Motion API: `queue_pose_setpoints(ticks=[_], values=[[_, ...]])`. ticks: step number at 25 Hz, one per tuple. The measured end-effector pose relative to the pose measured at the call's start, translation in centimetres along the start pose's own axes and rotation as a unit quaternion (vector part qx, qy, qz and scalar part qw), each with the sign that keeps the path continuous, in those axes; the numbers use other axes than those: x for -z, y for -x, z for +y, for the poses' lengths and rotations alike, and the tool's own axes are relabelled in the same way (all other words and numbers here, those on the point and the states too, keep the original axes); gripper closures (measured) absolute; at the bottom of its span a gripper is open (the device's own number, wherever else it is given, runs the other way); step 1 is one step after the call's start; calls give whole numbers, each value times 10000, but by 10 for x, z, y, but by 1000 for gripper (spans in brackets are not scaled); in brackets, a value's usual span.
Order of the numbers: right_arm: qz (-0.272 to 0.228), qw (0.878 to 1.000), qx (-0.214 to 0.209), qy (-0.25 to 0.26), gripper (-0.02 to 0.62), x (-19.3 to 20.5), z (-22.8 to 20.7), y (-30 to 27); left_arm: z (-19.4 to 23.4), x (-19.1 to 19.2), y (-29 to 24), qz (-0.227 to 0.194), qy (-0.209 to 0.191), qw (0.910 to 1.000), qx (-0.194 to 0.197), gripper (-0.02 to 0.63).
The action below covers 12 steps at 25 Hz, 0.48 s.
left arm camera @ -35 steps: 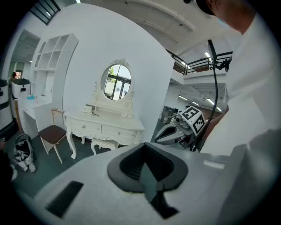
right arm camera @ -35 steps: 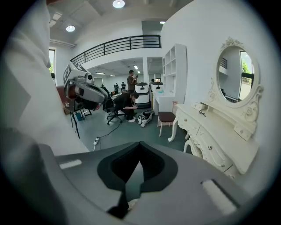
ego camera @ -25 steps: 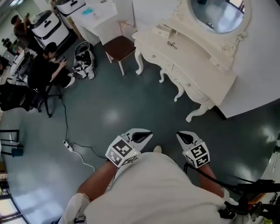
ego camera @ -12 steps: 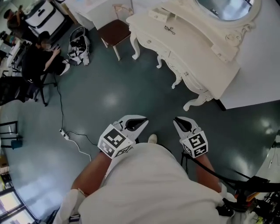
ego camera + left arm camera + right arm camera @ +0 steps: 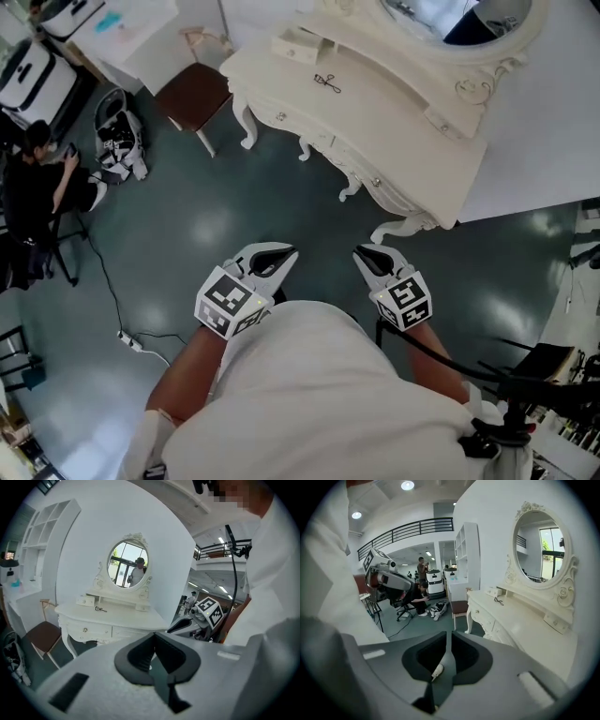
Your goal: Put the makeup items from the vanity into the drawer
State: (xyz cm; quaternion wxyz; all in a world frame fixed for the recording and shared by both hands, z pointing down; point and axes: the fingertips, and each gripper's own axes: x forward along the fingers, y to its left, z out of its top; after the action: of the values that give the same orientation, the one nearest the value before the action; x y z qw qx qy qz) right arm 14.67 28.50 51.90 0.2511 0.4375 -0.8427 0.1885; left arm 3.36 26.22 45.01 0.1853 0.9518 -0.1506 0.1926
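The cream vanity (image 5: 394,122) with its oval mirror (image 5: 441,14) stands ahead, its drawers (image 5: 281,117) closed. On top lie a small dark metal makeup tool (image 5: 328,82) and a little white box (image 5: 302,44), both also in the left gripper view as tool (image 5: 100,609) and box (image 5: 86,601). My left gripper (image 5: 287,251) hangs over the floor short of the vanity, jaws together and empty. My right gripper (image 5: 360,251) is level with it. Its jaws have just been opening and show a thin slit (image 5: 447,637) with nothing between them.
A chair with a brown seat (image 5: 192,94) stands left of the vanity. A bag (image 5: 117,141) lies on the floor, a person (image 5: 37,187) sits at far left, and a cable with a power strip (image 5: 131,342) runs across the dark floor. A curved vanity leg (image 5: 398,228) is nearest me.
The whole view has shifted toward the vanity, which now fills more of the top. Both grippers have travelled forward with it, side by side, and sit closer to the vanity's front leg.
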Motion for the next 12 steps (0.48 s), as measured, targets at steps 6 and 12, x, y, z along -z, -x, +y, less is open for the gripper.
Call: queue_pose_setpoints(ticks=[6, 12], values=[[-9, 9991, 405, -89, 557, -73, -36, -77, 103, -36, 19, 20, -232, 9993, 296, 586], [-13, 9972, 728, -145, 557, -129, -68, -131, 184, -49, 39, 119, -179, 9990, 404, 604]])
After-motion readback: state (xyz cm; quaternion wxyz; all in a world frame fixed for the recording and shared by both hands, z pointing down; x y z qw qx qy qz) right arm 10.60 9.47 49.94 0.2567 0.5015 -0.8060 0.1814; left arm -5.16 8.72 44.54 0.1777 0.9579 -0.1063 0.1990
